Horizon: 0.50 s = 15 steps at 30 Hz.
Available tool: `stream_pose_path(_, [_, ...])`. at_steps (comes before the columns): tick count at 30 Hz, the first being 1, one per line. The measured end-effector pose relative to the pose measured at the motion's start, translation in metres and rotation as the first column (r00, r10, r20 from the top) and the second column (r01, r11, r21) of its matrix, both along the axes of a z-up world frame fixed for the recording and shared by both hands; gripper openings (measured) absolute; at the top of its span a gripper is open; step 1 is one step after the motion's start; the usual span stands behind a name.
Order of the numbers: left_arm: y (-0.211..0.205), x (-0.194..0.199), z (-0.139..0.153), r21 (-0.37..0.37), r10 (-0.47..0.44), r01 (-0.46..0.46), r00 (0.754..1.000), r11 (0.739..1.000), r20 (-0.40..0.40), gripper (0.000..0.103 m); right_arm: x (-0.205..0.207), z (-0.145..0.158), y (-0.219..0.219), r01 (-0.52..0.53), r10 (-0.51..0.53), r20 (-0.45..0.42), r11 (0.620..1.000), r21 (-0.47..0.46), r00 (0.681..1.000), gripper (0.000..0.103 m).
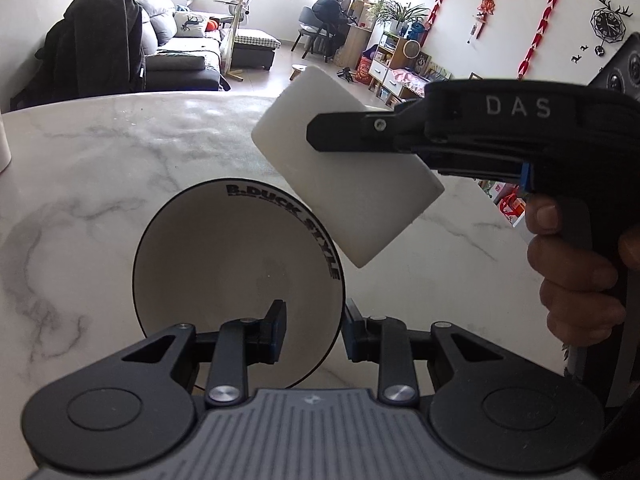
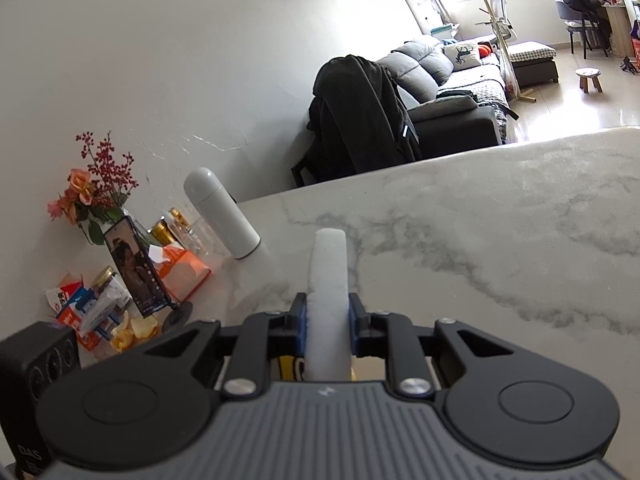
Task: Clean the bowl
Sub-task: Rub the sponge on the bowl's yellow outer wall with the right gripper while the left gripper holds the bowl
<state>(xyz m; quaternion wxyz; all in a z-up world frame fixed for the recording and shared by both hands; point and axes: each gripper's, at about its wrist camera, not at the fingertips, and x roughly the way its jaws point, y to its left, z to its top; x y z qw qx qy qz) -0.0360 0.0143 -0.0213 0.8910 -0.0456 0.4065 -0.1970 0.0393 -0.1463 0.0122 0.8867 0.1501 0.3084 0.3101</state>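
A white bowl (image 1: 224, 264) with a black rim and "B.DUCK STYLE" lettering is tipped up off the marble table (image 1: 100, 160), its inside facing the left wrist camera. My left gripper (image 1: 316, 324) is shut on its right rim, one finger inside and one outside. My right gripper (image 1: 324, 134) comes in from the right, held by a hand (image 1: 568, 272), and is shut on a white rectangular sponge (image 1: 352, 184). The sponge's lower edge overlaps the bowl's upper right rim; I cannot tell if they touch. In the right wrist view the sponge (image 2: 329, 272) stands edge-on between the shut pads of the right gripper (image 2: 328, 316).
Along the table's left side by the wall stand a white bottle (image 2: 222, 214), a phone on a stand (image 2: 134, 266), an orange tissue pack (image 2: 180, 268), flowers (image 2: 88, 192), snack packs and a black speaker (image 2: 40, 356). A coat-draped chair (image 2: 360, 116) stands past the far edge.
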Motion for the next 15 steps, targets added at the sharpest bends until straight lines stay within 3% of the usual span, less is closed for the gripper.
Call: stream_pose_path(15, [-0.001, -0.003, -0.014, 0.059, 0.011, -0.009, 0.999, 0.998, -0.035, 0.030, 0.001, -0.015, 0.006, -0.014, 0.013, -0.038, 1.000, -0.028, 0.999, 0.022])
